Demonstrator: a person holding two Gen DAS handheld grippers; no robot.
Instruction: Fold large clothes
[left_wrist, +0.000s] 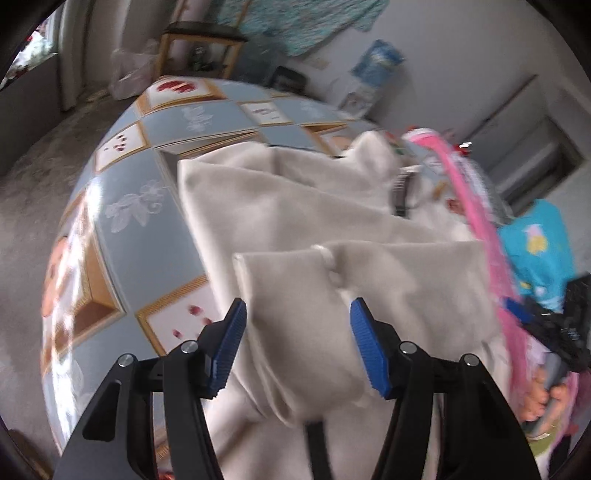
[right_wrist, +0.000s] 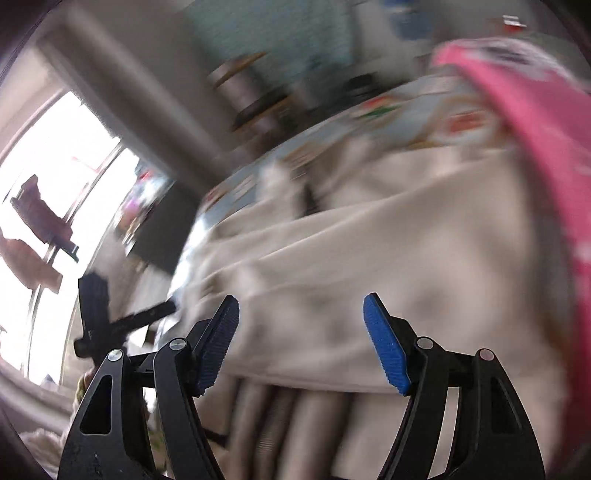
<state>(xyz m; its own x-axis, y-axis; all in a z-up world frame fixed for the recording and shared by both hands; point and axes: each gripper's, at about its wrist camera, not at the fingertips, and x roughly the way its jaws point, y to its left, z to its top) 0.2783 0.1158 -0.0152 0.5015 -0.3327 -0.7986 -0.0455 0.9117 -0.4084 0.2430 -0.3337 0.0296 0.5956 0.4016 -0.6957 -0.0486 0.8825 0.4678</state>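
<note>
A large cream garment (left_wrist: 295, 206) is seen spread across the patterned desk (left_wrist: 147, 177), filling the centre and lower right of the left wrist view, with a folded flap lying in the lower middle. The left gripper (left_wrist: 297, 347) is held released above that flap, nothing between its fingers (left_wrist: 231, 343). The right gripper (right_wrist: 301, 339) is likewise spread wide over the cloth (its view is heavily blurred). Judged from this, corners should be pinched near the hem, both layers caught, and the pink fabric (left_wrist: 476, 206) at the right avoided.
</note>
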